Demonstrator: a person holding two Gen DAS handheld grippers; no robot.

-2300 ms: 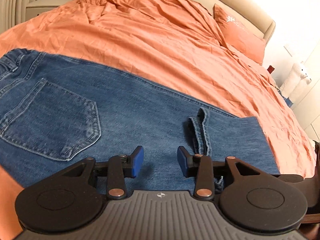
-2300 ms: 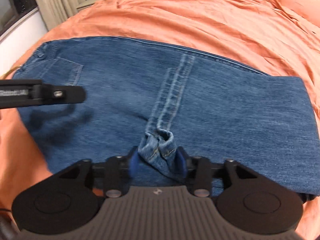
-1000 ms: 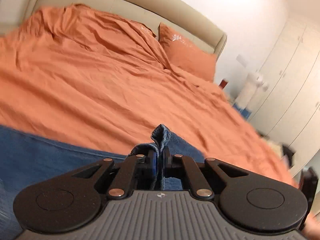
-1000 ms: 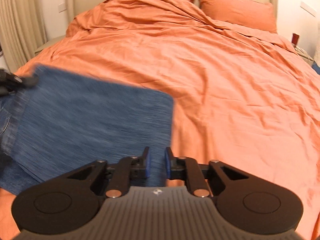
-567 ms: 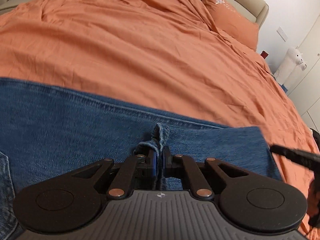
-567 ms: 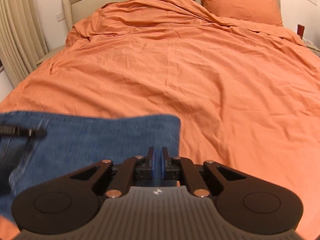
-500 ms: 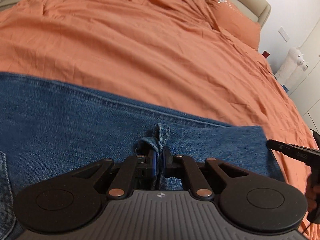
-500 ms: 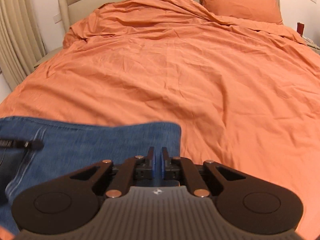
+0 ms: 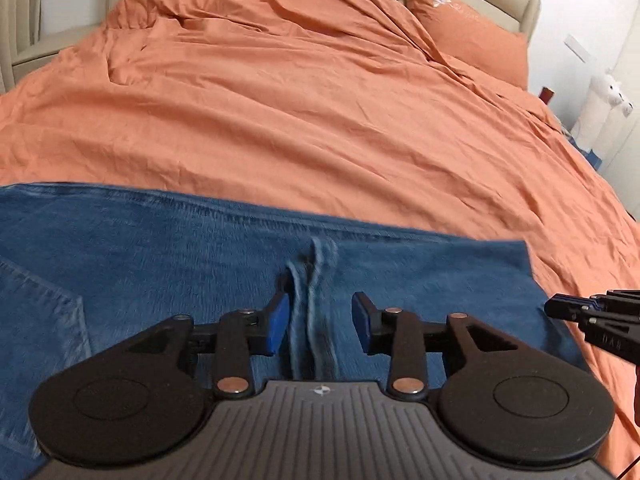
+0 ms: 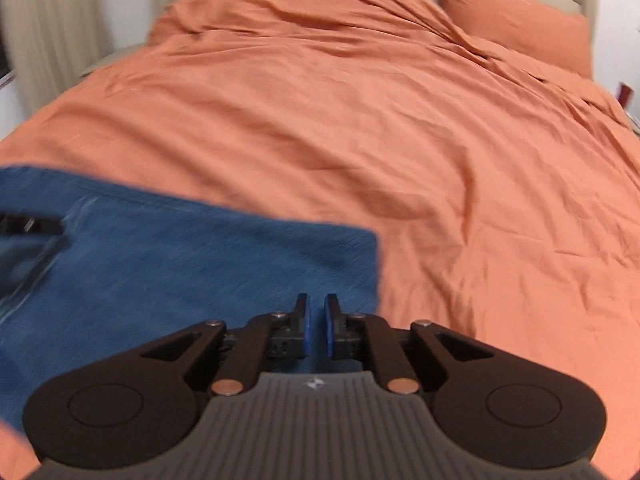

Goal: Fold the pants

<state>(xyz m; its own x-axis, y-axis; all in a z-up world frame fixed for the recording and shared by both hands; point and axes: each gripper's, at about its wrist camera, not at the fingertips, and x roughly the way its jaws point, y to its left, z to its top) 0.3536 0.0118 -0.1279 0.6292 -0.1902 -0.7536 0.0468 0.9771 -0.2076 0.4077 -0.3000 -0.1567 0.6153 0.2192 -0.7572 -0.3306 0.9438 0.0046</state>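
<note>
Denim pants (image 9: 168, 264) lie flat on the orange duvet (image 9: 320, 100), filling the 6-to-9 o'clock part of the left wrist view, folded edge squared off at about 3 o'clock. Left gripper (image 9: 319, 322): fingers wide apart, hem seam (image 9: 314, 300) lying loose between them, not pinched. Right gripper (image 10: 316, 330): fingers narrow, a small gap showing; can't tell whether any cloth is caught there, view is blurred. Its tip shows at 3 o'clock in the left view. Judgement: lengthwise fold and one crosswise fold look done; probably one more fold plus smoothing left. Back pocket (image 9: 40, 320) faces up at 8 o'clock.
</note>
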